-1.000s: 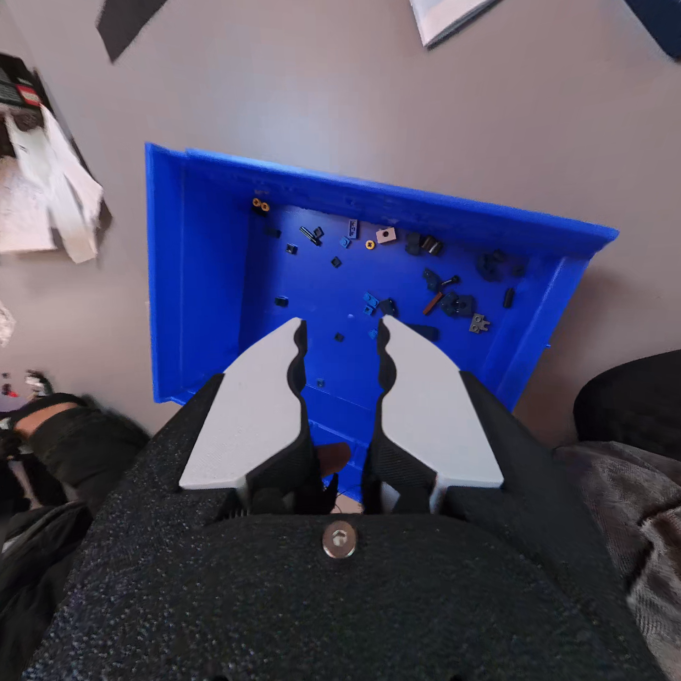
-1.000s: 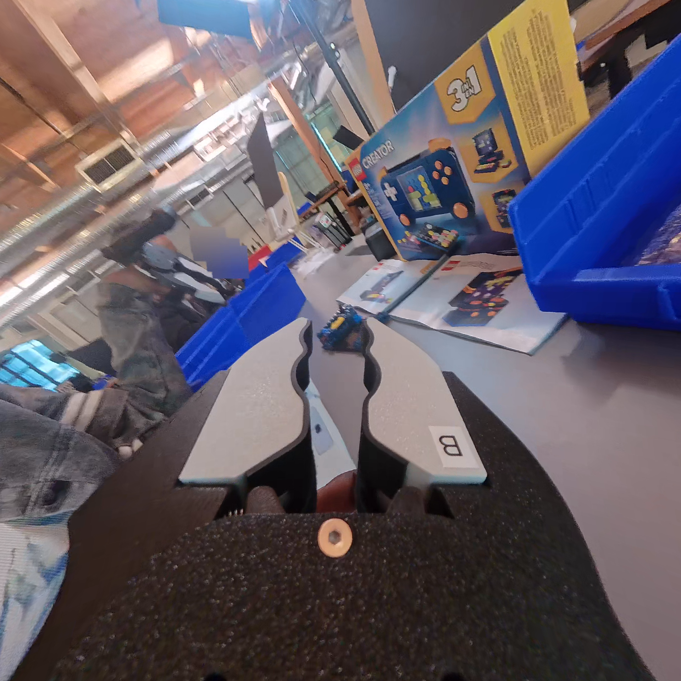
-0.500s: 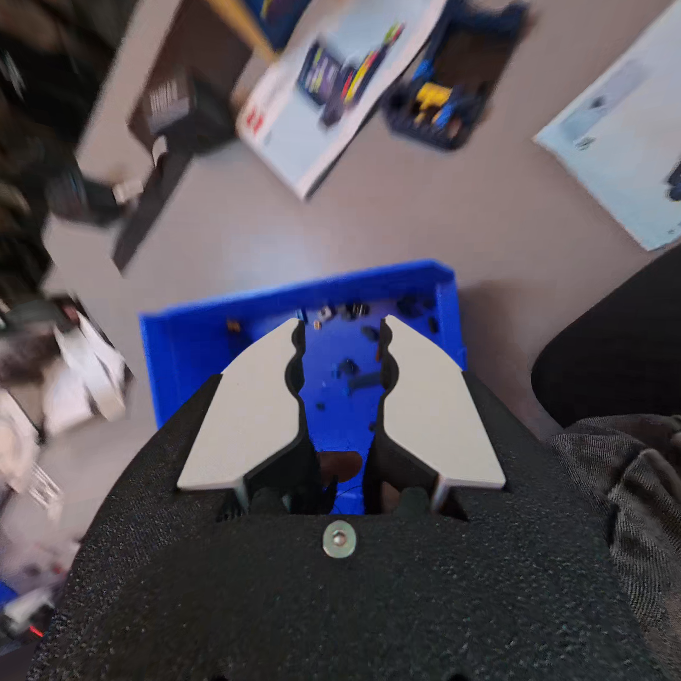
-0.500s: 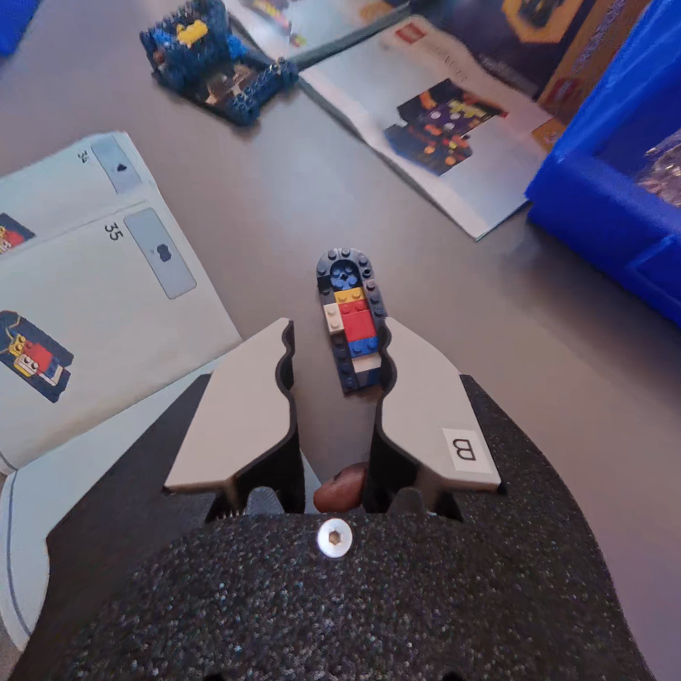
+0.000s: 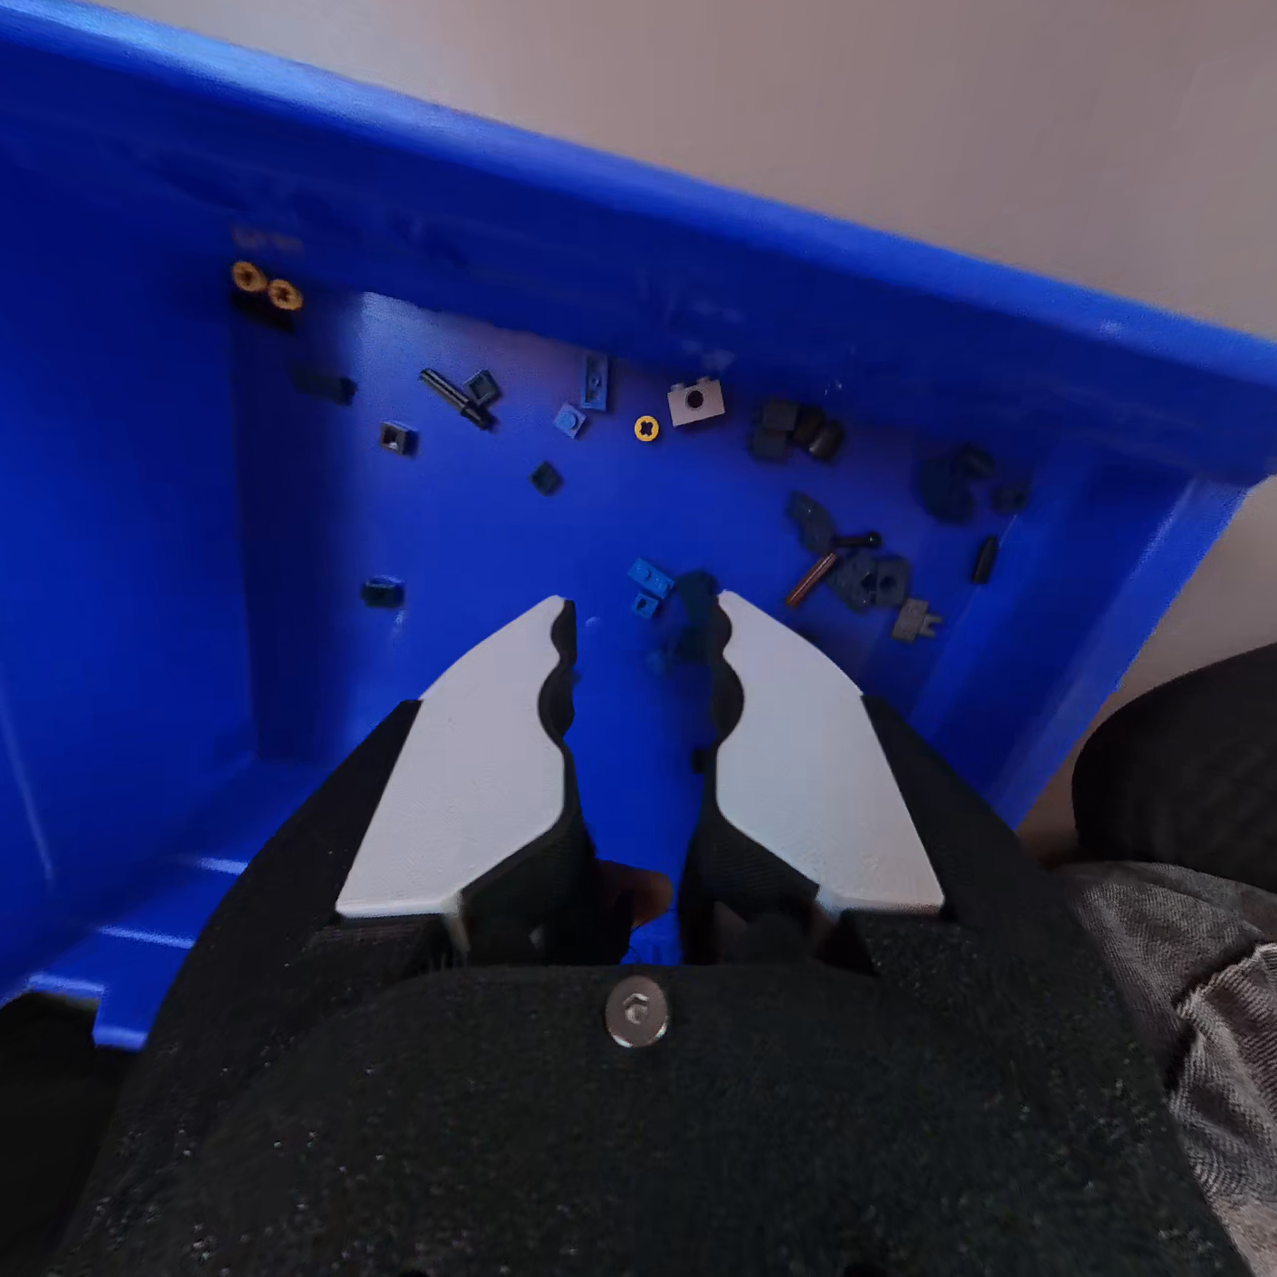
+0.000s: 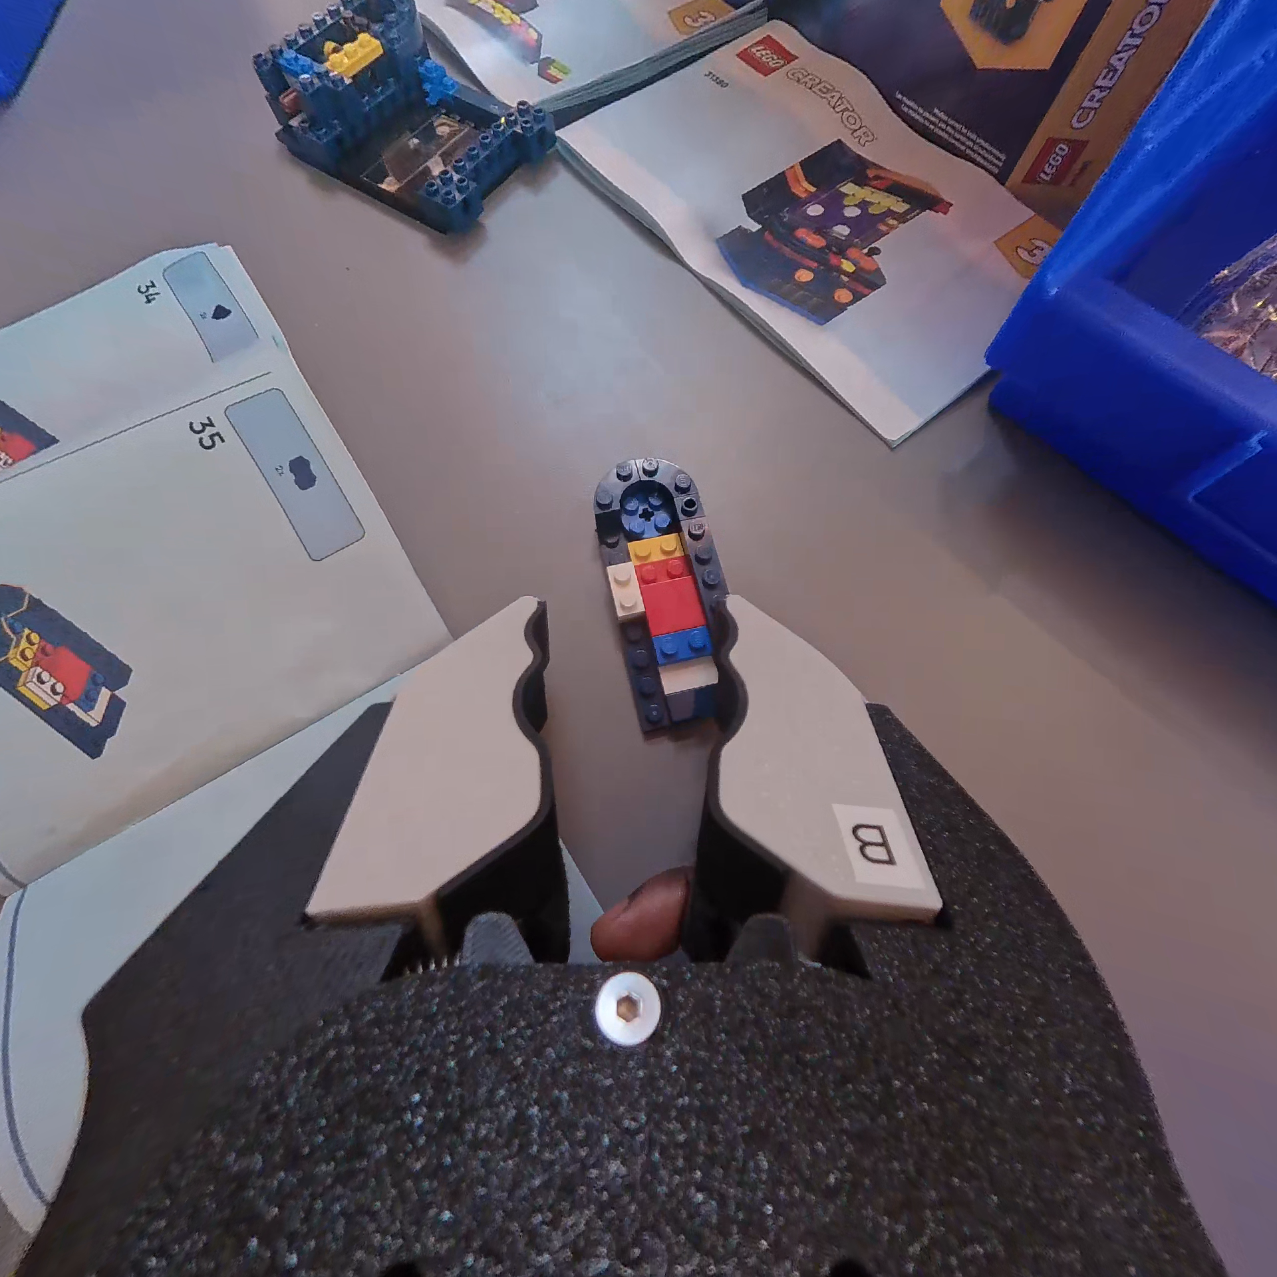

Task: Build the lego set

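Hovering my left gripper (image 5: 639,608) over the blue bin (image 5: 622,228), jaws partly open w/ nothing held; small blue bricks (image 5: 649,584) lie just past the tips among scattered dark bits. My right gripper (image 6: 632,608) (also open) straddles the brick strip (image 6: 660,594) on the grey table (image 6: 898,622); left pad clear, right pad's contact unclear.

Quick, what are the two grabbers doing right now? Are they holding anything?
Left hand-held gripper: open, holding nothing, above the blue plastic bin of small bricks.
Right hand-held gripper: open, straddling the flat multicoloured toy-brick assembly, not gripping it.
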`<state>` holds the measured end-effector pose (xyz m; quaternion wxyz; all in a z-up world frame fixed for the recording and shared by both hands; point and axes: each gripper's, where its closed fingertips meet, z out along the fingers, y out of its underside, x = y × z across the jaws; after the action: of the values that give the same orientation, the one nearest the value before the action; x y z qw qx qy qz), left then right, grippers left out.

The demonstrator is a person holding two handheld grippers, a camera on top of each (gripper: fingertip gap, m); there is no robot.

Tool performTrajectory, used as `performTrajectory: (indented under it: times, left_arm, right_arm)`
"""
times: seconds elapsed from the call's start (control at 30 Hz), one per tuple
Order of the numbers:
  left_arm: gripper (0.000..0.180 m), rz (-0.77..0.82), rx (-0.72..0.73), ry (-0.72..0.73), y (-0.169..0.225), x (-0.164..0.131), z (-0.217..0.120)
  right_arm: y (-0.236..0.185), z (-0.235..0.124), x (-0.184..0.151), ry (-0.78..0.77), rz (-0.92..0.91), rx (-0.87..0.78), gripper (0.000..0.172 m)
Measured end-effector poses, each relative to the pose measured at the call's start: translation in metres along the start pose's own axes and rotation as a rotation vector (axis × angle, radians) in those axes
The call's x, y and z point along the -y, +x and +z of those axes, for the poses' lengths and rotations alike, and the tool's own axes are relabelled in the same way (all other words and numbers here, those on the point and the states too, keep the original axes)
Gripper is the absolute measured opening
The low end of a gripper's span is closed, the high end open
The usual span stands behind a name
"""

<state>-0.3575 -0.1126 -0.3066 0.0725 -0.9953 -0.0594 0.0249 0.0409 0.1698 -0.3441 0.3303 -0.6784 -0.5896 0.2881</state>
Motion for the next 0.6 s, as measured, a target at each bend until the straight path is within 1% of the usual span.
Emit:
performTrajectory:
  times: [0.1, 0.17, 0.23, 0.3, 0.37, 0.4, 0.43, 0.47, 0.6]
  left_arm:
    - [0.029, 0.011, -0.044, -0.075, 0.006, 0.003, 0.018]
    - [0.032, -0.034, -0.030, -0.148, 0.002, -0.003, 0.026]
    - [0.031, -0.066, -0.034, -0.175, 0.000, -0.006, 0.032]
    - [0.026, -0.072, -0.078, -0.192, 0.004, -0.008, 0.038]
    - [0.017, -0.080, -0.106, -0.244, 0.005, -0.016, 0.046]
    - [0.012, -0.105, -0.097, -0.242, 0.003, -0.016, 0.046]
    - [0.015, -0.119, -0.115, -0.263, 0.005, -0.020, 0.045]
    - [0.011, -0.109, -0.101, -0.276, 0.004, -0.023, 0.045]
    - [0.008, -0.109, -0.134, -0.257, 0.006, -0.021, 0.045]
  right_arm:
    - [0.001, 0.000, -0.001, -0.008, -0.011, -0.009, 0.046]
    - [0.003, -0.001, -0.002, -0.016, -0.019, -0.024, 0.046]
    - [0.004, -0.001, -0.003, -0.022, -0.024, -0.035, 0.046]
    - [0.005, -0.001, -0.003, -0.022, -0.026, -0.040, 0.046]
    - [0.005, -0.001, -0.004, -0.026, -0.030, -0.045, 0.047]
    - [0.005, -0.001, -0.004, -0.028, -0.034, -0.048, 0.047]
    - [0.005, -0.001, -0.004, -0.030, -0.038, -0.050, 0.047]
    - [0.005, -0.001, -0.004, -0.030, -0.040, -0.051, 0.047]
    - [0.005, -0.001, -0.004, -0.033, -0.046, -0.054, 0.047]
